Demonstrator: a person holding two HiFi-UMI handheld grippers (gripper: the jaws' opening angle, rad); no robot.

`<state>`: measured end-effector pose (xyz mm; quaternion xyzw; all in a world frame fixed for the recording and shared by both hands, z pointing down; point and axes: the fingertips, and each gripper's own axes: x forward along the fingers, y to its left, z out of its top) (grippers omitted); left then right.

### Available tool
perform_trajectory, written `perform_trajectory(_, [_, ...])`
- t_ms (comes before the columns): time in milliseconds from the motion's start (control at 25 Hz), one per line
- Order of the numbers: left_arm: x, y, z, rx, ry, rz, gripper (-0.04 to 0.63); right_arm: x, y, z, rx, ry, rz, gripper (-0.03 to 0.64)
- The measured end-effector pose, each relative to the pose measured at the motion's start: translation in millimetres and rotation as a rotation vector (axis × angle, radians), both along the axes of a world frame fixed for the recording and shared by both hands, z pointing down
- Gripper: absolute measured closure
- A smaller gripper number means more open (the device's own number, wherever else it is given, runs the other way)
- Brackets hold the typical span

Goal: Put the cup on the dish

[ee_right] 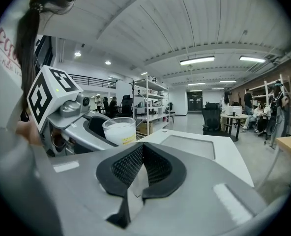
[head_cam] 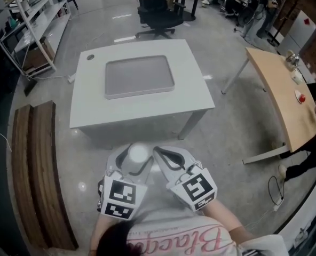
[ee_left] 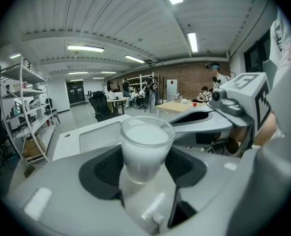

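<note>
Closest to the camera, on the person's shirt [head_cam: 186,242], runs pink script lettering. It seems to start "Blac", and the rest cannot be read. Just ahead of it, each tool carries a cube with black-and-white square markers, one on the left [head_cam: 120,196] and one on the right [head_cam: 198,188]; they show patterns, not words.

The left tongs [head_cam: 138,163] are clenched on the cup [head_cam: 139,154], the black pads pressing its lower wall from both sides. The cup stands upright and is a pale, frosted tumbler. It looks milky white inside, though I cannot tell whether that is a filling or only the frosted wall. In the right gripper view a small yellow label shows on its side, with print too small to read. The right tongs [head_cam: 162,156] sit just beside the cup with their jaws closed together and nothing between them.

Both tools hang over the grey floor, short of the white counter [head_cam: 196,98]. On that counter lies the dish [head_cam: 139,77], a flat grey rectangular tray with nothing in it, well apart from the cup. A small round hole [head_cam: 90,57] marks the counter's far left corner.

Beyond it stands a black office chair [head_cam: 158,14]. To the right is a wooden counter [head_cam: 278,97] with a small red thing [head_cam: 301,98] on it. At the far left, white shelves [head_cam: 38,12] hold boxes whose contents cannot be made out.
</note>
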<state>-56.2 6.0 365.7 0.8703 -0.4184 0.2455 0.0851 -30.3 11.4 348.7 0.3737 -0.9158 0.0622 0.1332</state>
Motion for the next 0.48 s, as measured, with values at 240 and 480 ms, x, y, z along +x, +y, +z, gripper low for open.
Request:
perform_trajectory(240, [-2.6, -28.9, 7.2, -0.015, 0.022, -0.001, 0.337, -1.7, -27.8, 8.9, -0.022, 0.015, 0.013, 0.615])
perform_trajectory(480, [-9.3, -59.7, 13.6, -0.019, 0.020, -0.028, 0.337, 7.6, -59.9, 11.7, -0.025, 0.013, 0.042, 0.615])
